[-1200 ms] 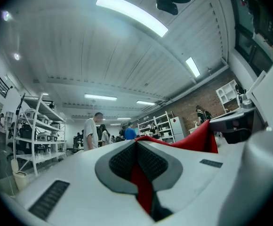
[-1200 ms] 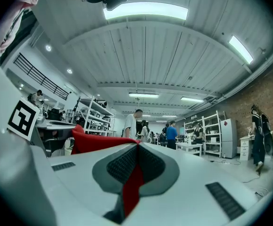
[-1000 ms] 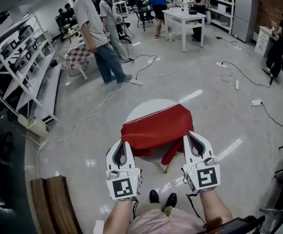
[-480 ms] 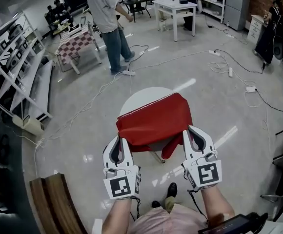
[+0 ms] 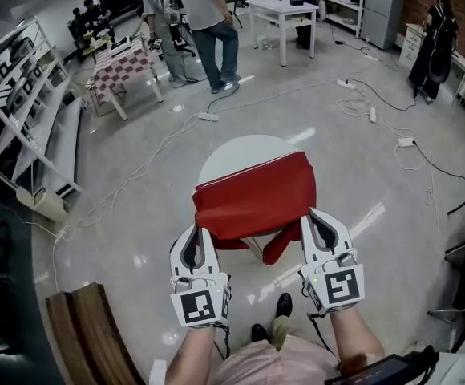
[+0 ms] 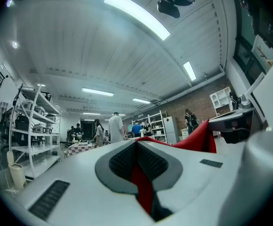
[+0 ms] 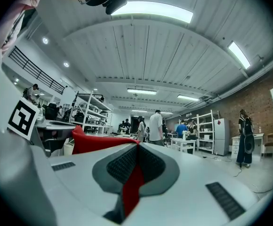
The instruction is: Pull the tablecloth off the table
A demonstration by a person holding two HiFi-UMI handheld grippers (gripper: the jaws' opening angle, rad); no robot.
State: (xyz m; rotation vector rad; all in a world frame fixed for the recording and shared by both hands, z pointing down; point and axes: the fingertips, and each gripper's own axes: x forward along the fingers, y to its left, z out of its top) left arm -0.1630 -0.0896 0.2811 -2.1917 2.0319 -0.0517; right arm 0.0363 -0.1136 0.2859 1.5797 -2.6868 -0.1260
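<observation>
Pinching the cloth's near edge, lower centre of frame.
Left gripper [image 5: 196, 229] and right gripper [image 5: 312, 214] each clamp red cloth [image 5: 256, 195], set wide apart, likely for an even pull; cloth drapes the table [image 5: 234, 155], far rim bare.

Head view looks steeply down; gripper views look level, all sharing the tablecloth [image 5: 252, 199].

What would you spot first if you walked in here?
The bright red tablecloth, draped over the near part of the round white table in the middle of the room. The left tongs and right tongs each pinch its near edge.
</observation>
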